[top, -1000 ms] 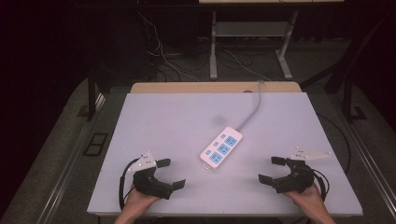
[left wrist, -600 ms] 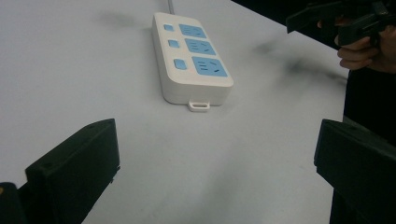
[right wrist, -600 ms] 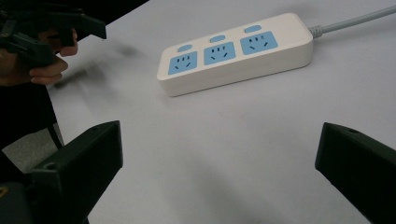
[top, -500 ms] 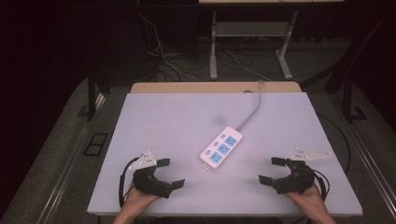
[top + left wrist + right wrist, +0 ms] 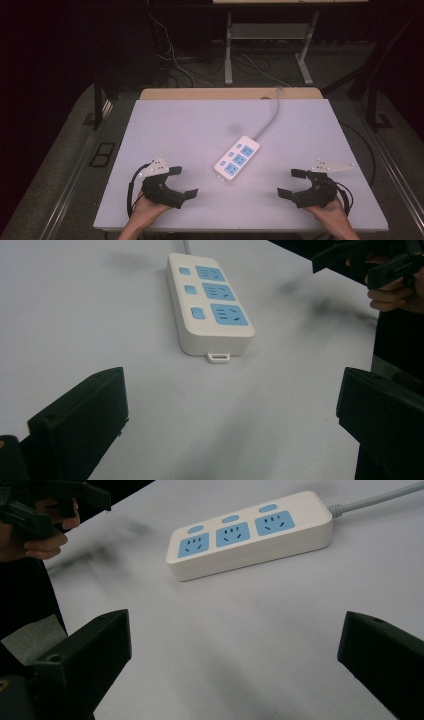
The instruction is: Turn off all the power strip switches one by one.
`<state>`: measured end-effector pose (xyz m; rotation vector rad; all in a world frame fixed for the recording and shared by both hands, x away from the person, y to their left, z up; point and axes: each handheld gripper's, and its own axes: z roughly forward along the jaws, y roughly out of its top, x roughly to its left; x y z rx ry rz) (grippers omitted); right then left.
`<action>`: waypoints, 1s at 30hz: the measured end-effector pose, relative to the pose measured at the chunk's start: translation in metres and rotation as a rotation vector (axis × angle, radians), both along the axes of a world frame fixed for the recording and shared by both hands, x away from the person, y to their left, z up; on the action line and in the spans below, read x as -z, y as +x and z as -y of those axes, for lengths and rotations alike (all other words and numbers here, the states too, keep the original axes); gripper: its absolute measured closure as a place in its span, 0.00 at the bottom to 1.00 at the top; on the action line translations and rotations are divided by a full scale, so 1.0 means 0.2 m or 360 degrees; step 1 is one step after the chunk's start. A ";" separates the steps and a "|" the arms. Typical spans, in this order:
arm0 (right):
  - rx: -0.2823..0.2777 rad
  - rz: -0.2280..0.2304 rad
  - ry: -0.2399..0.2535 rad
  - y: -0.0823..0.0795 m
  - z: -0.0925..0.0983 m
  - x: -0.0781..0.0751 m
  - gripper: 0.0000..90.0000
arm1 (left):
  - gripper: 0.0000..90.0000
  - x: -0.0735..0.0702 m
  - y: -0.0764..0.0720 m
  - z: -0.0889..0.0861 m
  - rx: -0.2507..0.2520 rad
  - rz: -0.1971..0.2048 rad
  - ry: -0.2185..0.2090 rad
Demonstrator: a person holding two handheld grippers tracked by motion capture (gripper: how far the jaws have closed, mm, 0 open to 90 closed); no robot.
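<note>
Nothing moved; both tools (image 5: 181, 182) (image 5: 293, 182) gape wide, holding nothing.

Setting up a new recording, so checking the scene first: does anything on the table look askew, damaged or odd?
Nothing stands out. The white power strip lies flat, diagonal near the table's middle, intact, its cord running off the far edge. The left gripper and right gripper rest open near the front edge, holding nothing.

A lab or test room is showing here: a bare white surface (image 5: 190, 130) is standing on grey carpet (image 5: 65, 165) in a darkened space, loose cables (image 5: 200, 65) are trailing across the floor behind it, and a metal-legged bench frame (image 5: 265, 40) is sitting beyond (nothing domestic about any of it).
</note>
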<state>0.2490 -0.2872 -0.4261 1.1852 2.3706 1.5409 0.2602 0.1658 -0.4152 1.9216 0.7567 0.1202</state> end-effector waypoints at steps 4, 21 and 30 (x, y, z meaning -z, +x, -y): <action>0.0008 0.0003 0.0005 0.00 0.01 0.00 0.01 | 0.00 -0.03 0.03 0.00 0.0009 -0.0010 0.0028; -0.0006 0.0004 0.0011 -0.01 0.01 0.00 0.01 | 0.00 -0.13 0.15 0.13 0.0124 -0.0022 0.0168; -0.0006 0.0009 0.0005 -0.01 0.01 0.00 0.01 | 0.00 -0.17 0.21 0.21 0.0196 -0.0042 0.0232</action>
